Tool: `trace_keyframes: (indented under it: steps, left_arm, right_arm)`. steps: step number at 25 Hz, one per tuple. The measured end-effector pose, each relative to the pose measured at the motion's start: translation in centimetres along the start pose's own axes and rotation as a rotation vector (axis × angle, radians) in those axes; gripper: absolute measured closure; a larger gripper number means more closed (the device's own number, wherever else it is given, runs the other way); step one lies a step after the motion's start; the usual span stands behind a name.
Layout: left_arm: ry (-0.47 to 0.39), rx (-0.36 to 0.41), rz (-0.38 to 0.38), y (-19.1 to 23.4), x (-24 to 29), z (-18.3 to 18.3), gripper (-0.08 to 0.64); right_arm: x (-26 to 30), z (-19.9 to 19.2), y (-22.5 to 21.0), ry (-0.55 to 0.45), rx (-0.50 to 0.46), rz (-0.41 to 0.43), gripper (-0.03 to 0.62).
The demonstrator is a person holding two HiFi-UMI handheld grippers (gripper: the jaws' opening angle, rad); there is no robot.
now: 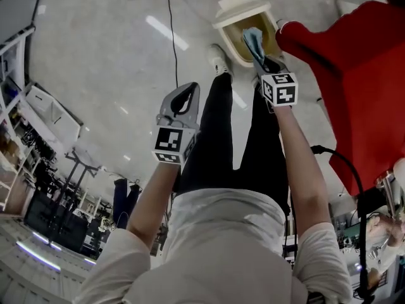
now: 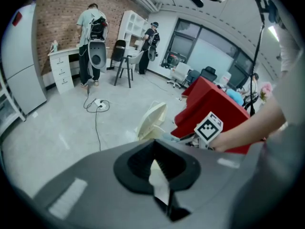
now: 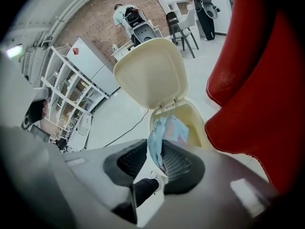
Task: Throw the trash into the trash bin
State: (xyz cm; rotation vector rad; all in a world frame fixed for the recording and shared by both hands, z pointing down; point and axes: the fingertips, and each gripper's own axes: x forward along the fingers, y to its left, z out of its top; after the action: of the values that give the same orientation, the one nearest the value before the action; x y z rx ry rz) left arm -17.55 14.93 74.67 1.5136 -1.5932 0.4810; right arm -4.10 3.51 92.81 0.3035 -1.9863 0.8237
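Note:
A cream trash bin (image 1: 229, 19) stands on the floor with its lid (image 3: 152, 70) flipped up. My right gripper (image 1: 260, 54) hangs directly over the bin's mouth (image 3: 196, 120). A crumpled light-blue piece of trash (image 1: 252, 40) (image 3: 163, 131) sits between its jaws, which stand slightly apart. My left gripper (image 1: 187, 91) hovers to the left of the bin, above bare floor, shut with nothing in it. In the left gripper view its jaws (image 2: 153, 146) meet at the tip, and beyond them the bin (image 2: 153, 119) and the right gripper's marker cube (image 2: 208, 128) show.
A large red cushion-like seat (image 1: 364, 75) (image 3: 259, 80) sits right beside the bin. A black cable (image 1: 171, 30) runs across the pale floor. The person's legs and shoes (image 1: 218, 61) stand near the bin. People, a desk and chairs (image 2: 121, 61) are farther off.

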Motion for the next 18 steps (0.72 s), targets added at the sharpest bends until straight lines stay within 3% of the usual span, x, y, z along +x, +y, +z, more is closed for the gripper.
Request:
trace_keyframes:
  steps: [7,14,18]
  left_arm:
    - [-0.024,0.032,-0.019,-1.1,-0.2,0.1,0.555]
    - [-0.048,0.056,-0.018,-2.6,-2.2,2.2,0.556]
    - [-0.074,0.063,-0.012,-4.0,-3.8,4.0,0.555]
  right_arm:
    - [-1.1,-0.9,0.8,-0.01,-0.003,0.018,0.419]
    - [-4.8,0.2,2.5,-0.031,-0.025,0.033,0.419]
    - [-8.3,1.4,3.1,-0.065,-0.041,0.024,0.457]
